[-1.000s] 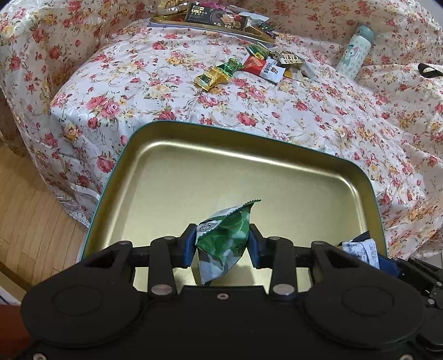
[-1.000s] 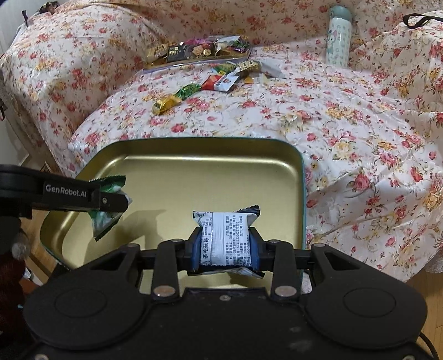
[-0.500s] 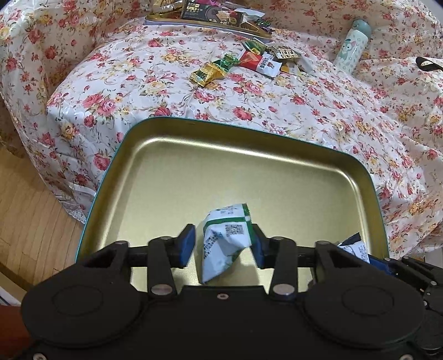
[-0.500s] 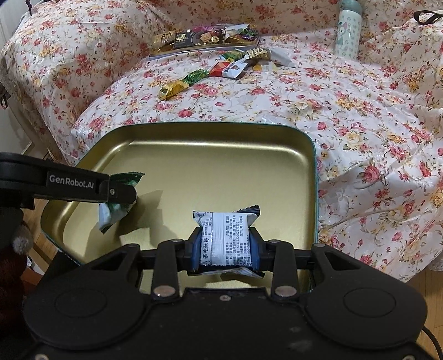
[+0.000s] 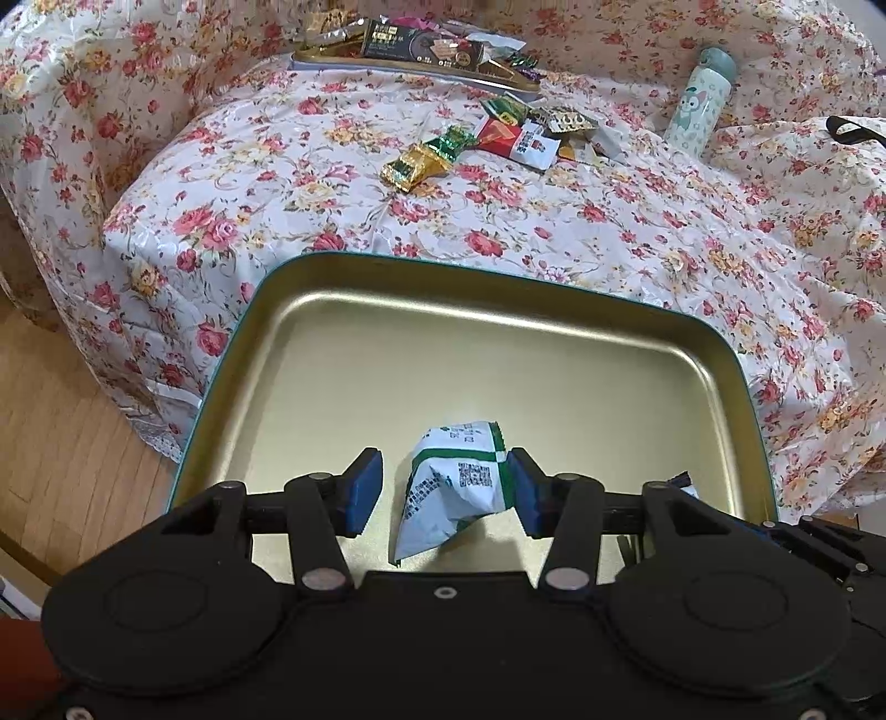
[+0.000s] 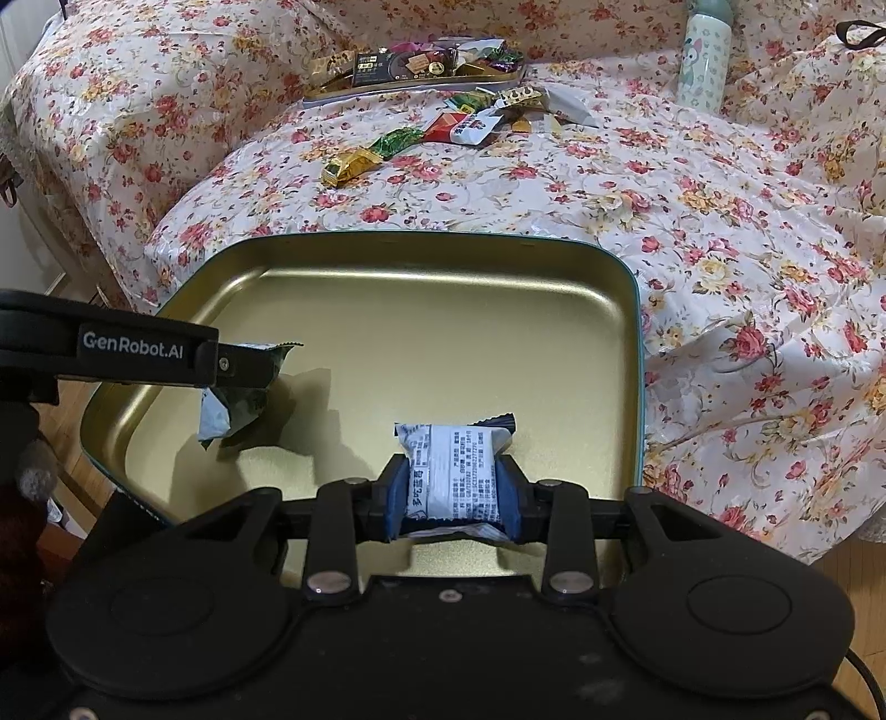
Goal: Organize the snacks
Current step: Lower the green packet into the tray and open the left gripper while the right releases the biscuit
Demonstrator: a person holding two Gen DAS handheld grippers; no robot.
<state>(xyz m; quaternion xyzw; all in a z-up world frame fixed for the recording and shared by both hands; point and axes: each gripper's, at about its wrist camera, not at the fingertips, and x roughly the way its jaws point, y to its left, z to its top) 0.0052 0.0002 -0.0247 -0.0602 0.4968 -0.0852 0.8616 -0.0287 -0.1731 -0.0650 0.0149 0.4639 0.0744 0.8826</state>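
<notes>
A gold tin tray with a teal rim (image 5: 498, 354) (image 6: 443, 310) lies at the near edge of the flowered cloth. My left gripper (image 5: 446, 487) is open over its near part; a green-and-white snack packet (image 5: 451, 487) sits loose between the fingers, touching the right pad. It also shows in the right wrist view (image 6: 232, 404) under the left gripper's finger (image 6: 238, 365). My right gripper (image 6: 453, 498) is shut on a blue-and-white snack packet (image 6: 454, 476) just above the tray's near right part.
Several loose snacks (image 5: 476, 147) (image 6: 421, 141) lie on the cloth beyond the tray. A second tray full of snacks (image 5: 415, 50) (image 6: 415, 66) stands at the back. A pale green bottle (image 5: 700, 94) (image 6: 703, 55) stands at the back right. Wooden floor (image 5: 61, 421) is at left.
My left gripper has opened and the green packet has slipped from its grip, turned its white side up and dropped toward the tray. The right gripper keeps its packet.
</notes>
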